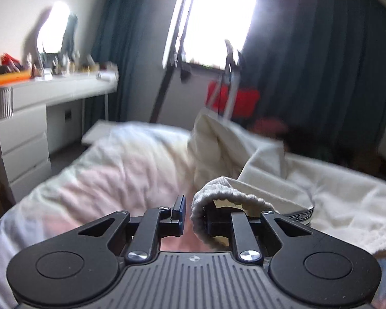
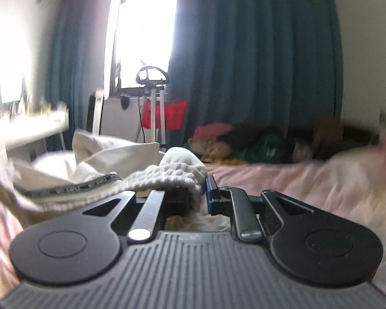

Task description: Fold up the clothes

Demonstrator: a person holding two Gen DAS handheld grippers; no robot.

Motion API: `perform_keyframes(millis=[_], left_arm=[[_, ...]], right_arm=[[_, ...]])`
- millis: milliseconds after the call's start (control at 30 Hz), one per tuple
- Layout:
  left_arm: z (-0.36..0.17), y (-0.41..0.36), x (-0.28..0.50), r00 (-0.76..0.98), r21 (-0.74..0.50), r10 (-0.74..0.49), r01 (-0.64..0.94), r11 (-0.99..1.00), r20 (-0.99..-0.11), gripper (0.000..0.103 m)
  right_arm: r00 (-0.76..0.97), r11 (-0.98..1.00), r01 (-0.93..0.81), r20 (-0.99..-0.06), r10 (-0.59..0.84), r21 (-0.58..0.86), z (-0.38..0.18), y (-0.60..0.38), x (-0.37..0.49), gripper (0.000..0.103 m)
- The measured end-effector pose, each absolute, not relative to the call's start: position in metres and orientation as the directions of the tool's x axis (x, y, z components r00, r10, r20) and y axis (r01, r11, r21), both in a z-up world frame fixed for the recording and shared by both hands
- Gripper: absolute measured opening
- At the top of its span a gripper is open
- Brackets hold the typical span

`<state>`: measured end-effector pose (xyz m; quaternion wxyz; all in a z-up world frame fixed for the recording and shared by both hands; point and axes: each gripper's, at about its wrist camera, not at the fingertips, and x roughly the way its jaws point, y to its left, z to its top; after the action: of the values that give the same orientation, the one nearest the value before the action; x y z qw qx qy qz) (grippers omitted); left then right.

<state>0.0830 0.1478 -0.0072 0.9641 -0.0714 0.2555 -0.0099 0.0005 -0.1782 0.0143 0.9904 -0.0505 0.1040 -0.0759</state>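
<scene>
Two hand-held grippers, left (image 1: pixel 193 213) and right (image 2: pixel 203 193), each clamp the white garment's (image 1: pixel 270 177) ribbed hem.

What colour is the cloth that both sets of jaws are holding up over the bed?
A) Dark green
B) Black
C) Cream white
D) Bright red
C: the ribbed hem of a cream white garment is draped over one finger of the left gripper, and the same pale cloth sits in the right gripper, above the pink bedsheet.
</scene>
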Motion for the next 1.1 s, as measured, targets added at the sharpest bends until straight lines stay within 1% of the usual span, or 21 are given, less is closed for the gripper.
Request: perform_keyframes(millis=[67, 167, 200, 233, 300, 333, 367, 400, 433, 500, 533, 567, 633, 733, 800, 900, 1000, 1067, 1100], left_arm=[[-0.018, 0.148, 0.087, 0.820, -0.100, -0.049, -0.009, 0.995, -0.571, 0.020], [-0.036, 0.153, 0.090, 0.749, -0.078, -0.042, -0.013, 0.997, -0.662, 0.024], [-0.040, 0.157, 0.088, 0.730, -0.090, -0.051, -0.014, 0.996, -0.681, 0.024], [-0.043, 0.162, 0.084, 0.716, -0.114, -0.069, -0.015, 0.993, -0.695, 0.025], [-0.046, 0.168, 0.071, 0.703, -0.160, -0.107, -0.009, 0.987, -0.703, 0.032], [-0.047, 0.170, 0.064, 0.701, -0.177, -0.125, -0.003, 0.984, -0.702, 0.038], [-0.046, 0.172, 0.056, 0.699, -0.195, -0.145, 0.008, 0.981, -0.701, 0.042], [-0.044, 0.173, 0.048, 0.699, -0.219, -0.170, 0.020, 0.976, -0.695, 0.042], [-0.040, 0.174, 0.039, 0.709, -0.250, -0.200, 0.034, 0.968, -0.676, 0.042], [-0.028, 0.177, 0.023, 0.738, -0.316, -0.258, 0.065, 0.947, -0.624, 0.042], [-0.022, 0.178, 0.014, 0.751, -0.347, -0.286, 0.081, 0.934, -0.595, 0.043], [-0.016, 0.178, 0.008, 0.760, -0.372, -0.311, 0.099, 0.923, -0.571, 0.048], [-0.011, 0.176, 0.001, 0.766, -0.410, -0.355, 0.132, 0.903, -0.536, 0.052], [-0.009, 0.173, -0.005, 0.756, -0.447, -0.396, 0.154, 0.881, -0.521, 0.052], [-0.010, 0.175, -0.011, 0.756, -0.461, -0.408, 0.160, 0.873, -0.512, 0.054], [-0.018, 0.179, -0.003, 0.714, -0.522, -0.452, 0.142, 0.841, -0.535, 0.056], [-0.034, 0.174, 0.009, 0.634, -0.589, -0.528, 0.139, 0.796, -0.565, 0.056], [-0.043, 0.164, 0.017, 0.596, -0.545, -0.517, 0.153, 0.824, -0.614, 0.063], [-0.047, 0.159, 0.021, 0.592, -0.525, -0.503, 0.154, 0.837, -0.629, 0.063]], right_arm=[[0.952, 0.979, 0.092, -0.274, -0.140, -0.182, 0.005, -0.173, -0.005, 0.016], [0.892, 0.985, 0.047, -0.438, -0.116, -0.165, -0.026, -0.172, -0.002, 0.016], [0.862, 0.988, 0.045, -0.493, -0.112, -0.146, -0.035, -0.173, 0.002, 0.017], [0.841, 0.992, 0.050, -0.531, -0.104, -0.115, -0.040, -0.177, 0.004, 0.019], [0.811, 0.997, 0.061, -0.580, -0.080, -0.053, -0.043, -0.185, 0.005, 0.020], [0.797, 0.998, 0.068, -0.601, -0.065, -0.018, -0.043, -0.190, 0.005, 0.022], [0.783, 0.997, 0.075, -0.620, -0.045, 0.023, -0.042, -0.196, 0.005, 0.023], [0.768, 0.994, 0.081, -0.641, -0.017, 0.070, -0.043, -0.202, 0.004, 0.035], [0.748, 0.988, 0.084, -0.663, 0.022, 0.127, -0.044, -0.206, 0.003, 0.055], [0.737, 0.970, 0.079, -0.668, 0.098, 0.230, -0.044, -0.212, -0.004, 0.076], [0.737, 0.957, 0.074, -0.662, 0.136, 0.280, -0.044, -0.215, -0.008, 0.077], [0.736, 0.942, 0.070, -0.654, 0.173, 0.328, -0.043, -0.217, -0.012, 0.077], [0.738, 0.909, 0.064, -0.633, 0.235, 0.412, -0.042, -0.222, -0.020, 0.079], [0.756, 0.874, 0.076, -0.600, 0.263, 0.479, -0.035, -0.233, -0.024, 0.081], [0.771, 0.857, 0.112, -0.588, 0.245, 0.504, -0.034, -0.241, -0.025, 0.081], [0.802, 0.857, 0.194, -0.580, 0.142, 0.477, -0.034, -0.252, -0.023, 0.081], [0.802, 0.860, 0.249, -0.593, 0.075, 0.446, -0.039, -0.256, -0.018, 0.081], [0.792, 0.852, 0.267, -0.606, 0.072, 0.450, -0.046, -0.258, -0.012, 0.081], [0.786, 0.848, 0.275, -0.614, 0.072, 0.453, -0.049, -0.258, -0.009, 0.081]])
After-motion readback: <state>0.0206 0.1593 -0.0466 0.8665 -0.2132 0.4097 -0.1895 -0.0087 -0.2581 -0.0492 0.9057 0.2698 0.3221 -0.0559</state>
